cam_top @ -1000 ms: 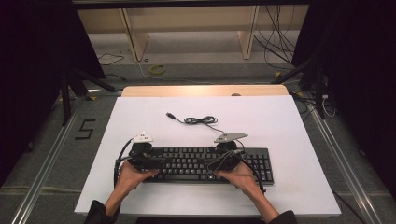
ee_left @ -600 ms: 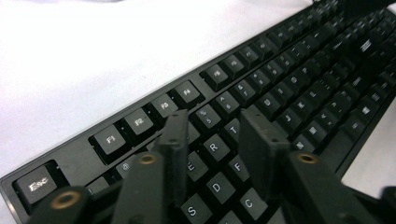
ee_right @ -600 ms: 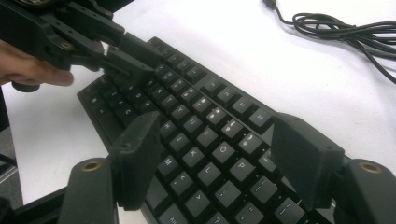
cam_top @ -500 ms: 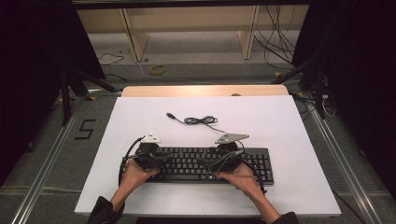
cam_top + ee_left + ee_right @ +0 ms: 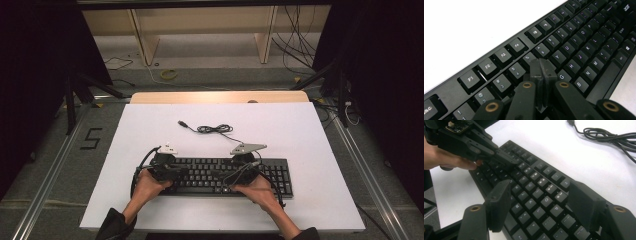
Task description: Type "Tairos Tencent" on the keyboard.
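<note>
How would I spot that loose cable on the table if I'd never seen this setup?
Start at the white table and find the black keyboard near its front edge. Just beyond it, toward the far side, lies the thin black cable, partly bunched in loops, with a plug at its free left end. It is the table's one thing lying untouched.

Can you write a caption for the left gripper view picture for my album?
Shut left gripper poised over the black keyboard, near the number and letter keys.
</note>
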A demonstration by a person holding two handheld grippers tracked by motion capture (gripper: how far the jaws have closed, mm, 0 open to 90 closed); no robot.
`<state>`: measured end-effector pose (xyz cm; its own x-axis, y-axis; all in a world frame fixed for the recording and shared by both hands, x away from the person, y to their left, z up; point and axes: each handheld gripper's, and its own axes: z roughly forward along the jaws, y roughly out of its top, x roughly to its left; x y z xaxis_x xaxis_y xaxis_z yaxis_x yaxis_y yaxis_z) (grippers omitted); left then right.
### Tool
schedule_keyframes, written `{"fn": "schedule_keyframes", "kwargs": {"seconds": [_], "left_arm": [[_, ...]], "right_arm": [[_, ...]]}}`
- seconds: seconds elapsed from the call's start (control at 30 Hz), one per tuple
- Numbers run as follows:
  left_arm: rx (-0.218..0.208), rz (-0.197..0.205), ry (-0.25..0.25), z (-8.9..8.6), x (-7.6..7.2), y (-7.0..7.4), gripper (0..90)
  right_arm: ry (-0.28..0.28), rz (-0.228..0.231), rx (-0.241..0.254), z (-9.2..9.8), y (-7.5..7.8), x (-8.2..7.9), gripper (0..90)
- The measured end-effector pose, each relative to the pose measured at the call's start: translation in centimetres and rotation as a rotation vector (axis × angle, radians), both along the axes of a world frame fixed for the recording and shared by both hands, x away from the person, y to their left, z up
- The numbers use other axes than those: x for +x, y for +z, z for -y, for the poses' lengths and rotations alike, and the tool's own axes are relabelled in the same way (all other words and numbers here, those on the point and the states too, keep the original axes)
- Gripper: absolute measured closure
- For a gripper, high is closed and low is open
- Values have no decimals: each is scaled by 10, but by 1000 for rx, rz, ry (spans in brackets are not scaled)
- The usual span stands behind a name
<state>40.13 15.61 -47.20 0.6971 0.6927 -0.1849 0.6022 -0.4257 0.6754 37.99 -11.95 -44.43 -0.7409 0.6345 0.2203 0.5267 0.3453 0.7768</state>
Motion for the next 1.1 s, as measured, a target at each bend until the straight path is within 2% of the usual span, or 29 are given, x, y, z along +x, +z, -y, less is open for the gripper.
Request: {"fn": "schedule_keyframes", "kwargs": {"seconds": [0.17,0.3,0.43,0.5,0.57,0.8,0.9,0.97,1.1], "left_arm": [[12,-12,-2,1,0,-2,891],[-7,-17,0,0,1,-4,892],[11,-12,-1,1,0,-2,891],[10,-11,2,0,-1,0,890],[-11,-8,13,-1,-2,3,882],[-54,2,-3,-2,-7,12,745],[-81,8,-8,-3,-9,15,610],[-99,-12,-18,-3,-9,15,527],[-118,-7,-29,-2,-12,18,433]], "right_arm": [[0,3,-1,0,0,0,363],[0,4,-1,1,1,0,365],[0,7,3,1,1,0,366],[-1,8,2,1,2,0,367],[-1,8,3,1,2,0,367],[-6,10,4,1,2,0,371],[-7,11,4,1,2,0,373],[-8,11,2,1,2,0,373],[-9,11,3,1,1,0,373]]}}
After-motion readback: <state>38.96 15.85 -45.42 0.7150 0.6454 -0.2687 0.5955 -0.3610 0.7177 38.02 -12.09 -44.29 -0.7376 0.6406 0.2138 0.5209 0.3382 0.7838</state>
